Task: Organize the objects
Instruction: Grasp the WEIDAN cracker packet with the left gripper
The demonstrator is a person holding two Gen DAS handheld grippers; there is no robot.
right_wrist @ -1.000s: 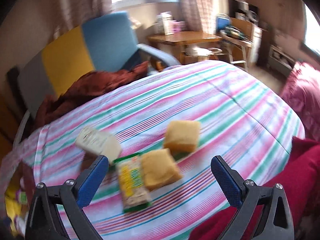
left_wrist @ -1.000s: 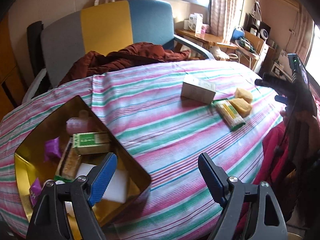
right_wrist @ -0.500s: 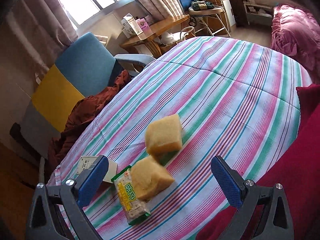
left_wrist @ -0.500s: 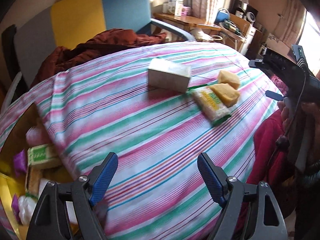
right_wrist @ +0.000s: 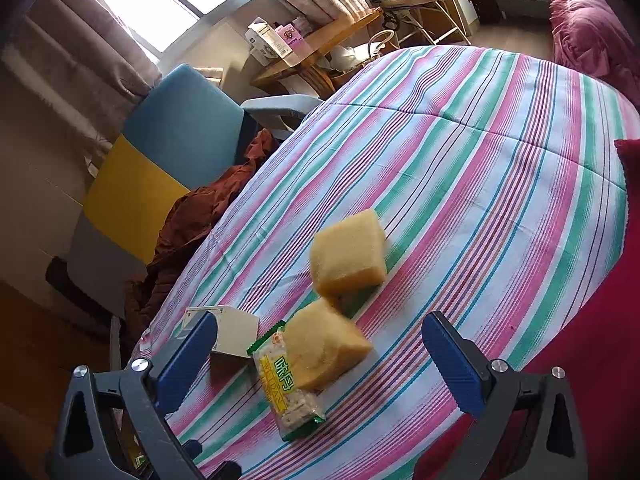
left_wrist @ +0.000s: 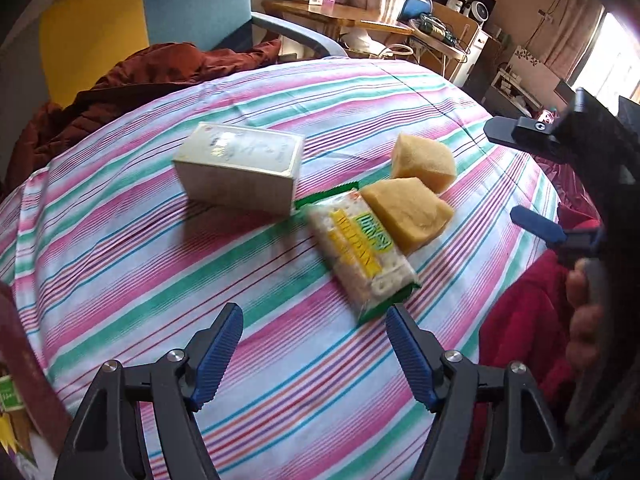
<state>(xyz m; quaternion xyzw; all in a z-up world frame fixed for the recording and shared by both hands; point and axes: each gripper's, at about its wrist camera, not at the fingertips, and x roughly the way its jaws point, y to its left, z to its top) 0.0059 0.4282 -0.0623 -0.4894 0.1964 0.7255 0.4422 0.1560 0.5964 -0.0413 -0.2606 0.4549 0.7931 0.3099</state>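
Note:
On the striped tablecloth [left_wrist: 160, 272] lie a white box [left_wrist: 240, 166], a green and yellow snack packet [left_wrist: 360, 252] and two yellow sponges [left_wrist: 406, 208] [left_wrist: 424, 158]. The near sponge rests partly on the packet. My left gripper [left_wrist: 314, 344] is open and empty, just short of the packet's near end. My right gripper [right_wrist: 320, 348] is open and empty, hovering above the near sponge [right_wrist: 324, 346] and packet [right_wrist: 288, 392]. The far sponge [right_wrist: 348, 258] and white box [right_wrist: 230, 334] also show there. The right gripper shows at the right edge of the left wrist view [left_wrist: 532, 184].
A yellow and blue chair [left_wrist: 140, 16] with a brown jacket [left_wrist: 132, 80] stands behind the table. A red cushion [left_wrist: 528, 312] lies at the table's right edge. The edge of the gold box [left_wrist: 16, 400] shows at lower left.
My left gripper has swung right, away from the gold box, and come close to the snack packet. My right gripper has tilted and stayed open over the sponges.

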